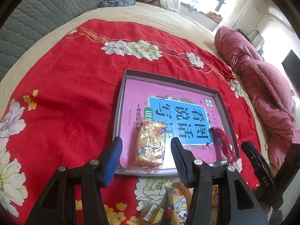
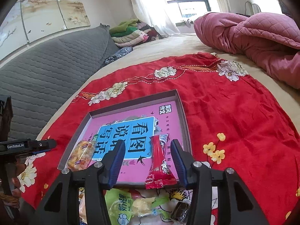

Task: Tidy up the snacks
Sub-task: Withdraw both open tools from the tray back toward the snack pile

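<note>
**Snacks in the tray, both grippers spread above its near rim**

Tray (image 1: 120, 103) — a shallow grey box with low walls and a pink printed sheet lining its floor — lies on the red floral cloth (image 1: 65, 93) spread over the bed. Two snacks are inside it. The orange-and-clear cracker packet (image 1: 151, 144) lies flat near the tray's near-left corner, its lower end close to the near wall. The red snack packet (image 2: 159, 161) lies along the right side, its crimped end hanging over the near rim onto the cloth.

The left gripper (image 1: 146, 161) hovers over the near rim, fingers spread wide on either side of the cracker packet and touching nothing. The right gripper (image 2: 148, 161) is likewise released, its blue pads (image 2: 117, 159) apart, the red packet lying between them but nearer the right pad; whether that pad touches it I cannot tell.

Most of the tray floor beyond the two packets is bare — the far half and the middle strip between them. On the cloth just outside the near rim lie more snacks: a yellow cartoon-cow packet (image 1: 178, 204) under the left gripper, a green packet (image 2: 120, 198) and a small dark item (image 2: 180, 211) under the right. A pink quilt (image 2: 253, 37) is bunched well beyond the tray, to its right.
</note>
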Demonstrator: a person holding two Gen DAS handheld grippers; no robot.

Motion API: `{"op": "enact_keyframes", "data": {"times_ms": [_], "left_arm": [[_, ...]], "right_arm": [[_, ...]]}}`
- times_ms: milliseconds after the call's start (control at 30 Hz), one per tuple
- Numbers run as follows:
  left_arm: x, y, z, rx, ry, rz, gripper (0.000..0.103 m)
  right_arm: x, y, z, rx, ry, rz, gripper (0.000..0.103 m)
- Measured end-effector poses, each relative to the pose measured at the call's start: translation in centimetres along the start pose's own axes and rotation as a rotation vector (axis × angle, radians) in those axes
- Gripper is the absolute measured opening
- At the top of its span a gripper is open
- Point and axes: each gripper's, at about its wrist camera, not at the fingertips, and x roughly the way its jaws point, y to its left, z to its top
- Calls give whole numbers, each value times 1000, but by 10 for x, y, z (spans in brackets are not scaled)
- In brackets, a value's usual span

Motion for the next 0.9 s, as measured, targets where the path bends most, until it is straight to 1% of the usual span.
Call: {"op": "enact_keyframes", "data": {"times_ms": [100, 133, 467, 600, 900], "left_arm": [[-4, -2, -1, 4, -1, -8, 62], [-5, -3, -1, 7, 0, -13, 62], [-12, -12, -9, 42, 18, -34, 63], [-15, -12, -12, 56, 23, -33, 63], [-20, -16, -21, 83, 47, -53, 63]], "right_arm": [[-6, -1, 1, 7, -10, 3, 53], [-9, -1, 2, 8, -14, 4, 54], [-25, -5, 4, 16, -32, -10, 56], [-32, -9, 2, 26, -34, -20, 60], [-45, -18, -2, 39, -44, -47, 61]]}}
